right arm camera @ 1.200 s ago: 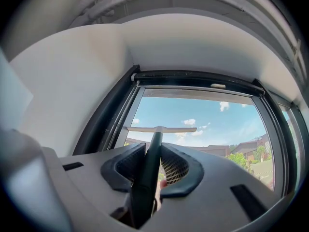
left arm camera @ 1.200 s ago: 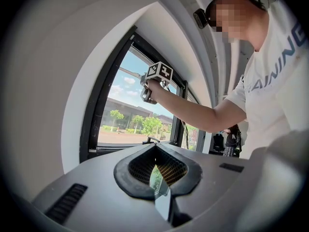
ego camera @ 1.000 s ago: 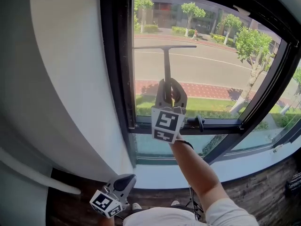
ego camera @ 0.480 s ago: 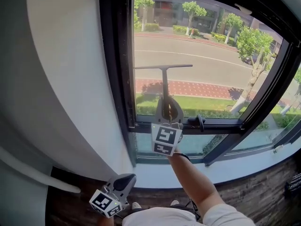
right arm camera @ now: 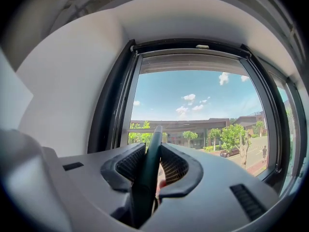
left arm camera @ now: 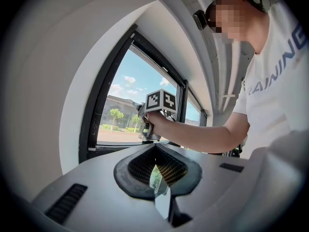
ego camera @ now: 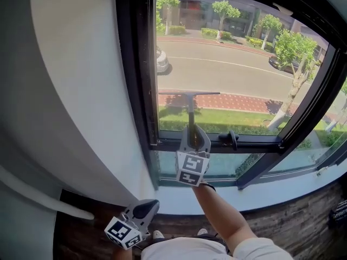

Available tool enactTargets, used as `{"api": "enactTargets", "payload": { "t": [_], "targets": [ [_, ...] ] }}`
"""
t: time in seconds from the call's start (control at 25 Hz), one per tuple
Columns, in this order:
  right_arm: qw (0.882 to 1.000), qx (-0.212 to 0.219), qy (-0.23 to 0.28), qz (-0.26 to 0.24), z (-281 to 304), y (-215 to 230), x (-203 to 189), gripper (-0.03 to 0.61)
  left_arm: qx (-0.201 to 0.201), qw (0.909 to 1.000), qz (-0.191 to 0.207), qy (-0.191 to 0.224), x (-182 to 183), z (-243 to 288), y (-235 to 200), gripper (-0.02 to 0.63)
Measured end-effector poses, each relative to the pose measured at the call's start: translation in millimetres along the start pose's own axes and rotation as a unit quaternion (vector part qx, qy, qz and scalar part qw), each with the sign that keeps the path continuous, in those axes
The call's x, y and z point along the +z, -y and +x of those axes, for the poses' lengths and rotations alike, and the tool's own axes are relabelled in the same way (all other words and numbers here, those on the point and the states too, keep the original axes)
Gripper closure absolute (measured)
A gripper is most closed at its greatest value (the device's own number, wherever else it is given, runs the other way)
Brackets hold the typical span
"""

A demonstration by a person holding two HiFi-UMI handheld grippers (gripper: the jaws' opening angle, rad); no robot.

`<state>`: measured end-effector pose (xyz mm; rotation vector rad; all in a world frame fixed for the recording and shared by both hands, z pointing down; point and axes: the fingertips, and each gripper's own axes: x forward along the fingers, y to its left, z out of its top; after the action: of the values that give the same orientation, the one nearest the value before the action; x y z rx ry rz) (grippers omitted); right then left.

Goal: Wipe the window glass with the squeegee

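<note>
Low on the window glass (ego camera: pixel 233 64), my right gripper (ego camera: pixel 193 133) clamps the squeegee (ego camera: pixel 189 101); this strip looks nearly done, I'd judge. Left gripper (ego camera: pixel 144 207) hangs closed, empty.

dark t-shaped squeegee (ego camera: pixel 190 110) upright, blade level against the lower window glass (ego camera: pixel 238 64), handle pointing down

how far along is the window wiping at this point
Done: the left strip, where the squeegee has travelled down the window glass over the last second. In hand: the right hand-held gripper clamps its handle, blade nearing the bottom frame. Left, likely: finishing this stroke and the right part of the pane.
</note>
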<state>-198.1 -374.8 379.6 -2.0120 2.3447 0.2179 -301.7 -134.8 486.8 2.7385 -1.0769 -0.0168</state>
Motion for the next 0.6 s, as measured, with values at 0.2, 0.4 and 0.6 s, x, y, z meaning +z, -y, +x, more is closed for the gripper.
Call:
{"api": "enactTargets", "payload": {
  "t": [0.2, 0.4, 0.6],
  "targets": [
    [1.000, -0.004, -0.019, 0.005, -3.1, 1.2, -22.3, 0.480, -0.006, 1.0000, 0.004, 0.002, 5.2, 1.2, 2.9, 0.598],
    [0.999, 0.000, -0.051, -0.010, -8.5, -2.0, -57.7, 0.480, -0.005, 1.0000, -0.005, -0.002, 1.6, -0.8, 7.6, 0.598],
    [0.996, 0.002, -0.090, -0.002, -13.6, -6.7, -93.2, 0.480, -0.005, 1.0000, -0.006, -0.005, 1.3, -1.3, 8.8, 0.598]
  ]
}}
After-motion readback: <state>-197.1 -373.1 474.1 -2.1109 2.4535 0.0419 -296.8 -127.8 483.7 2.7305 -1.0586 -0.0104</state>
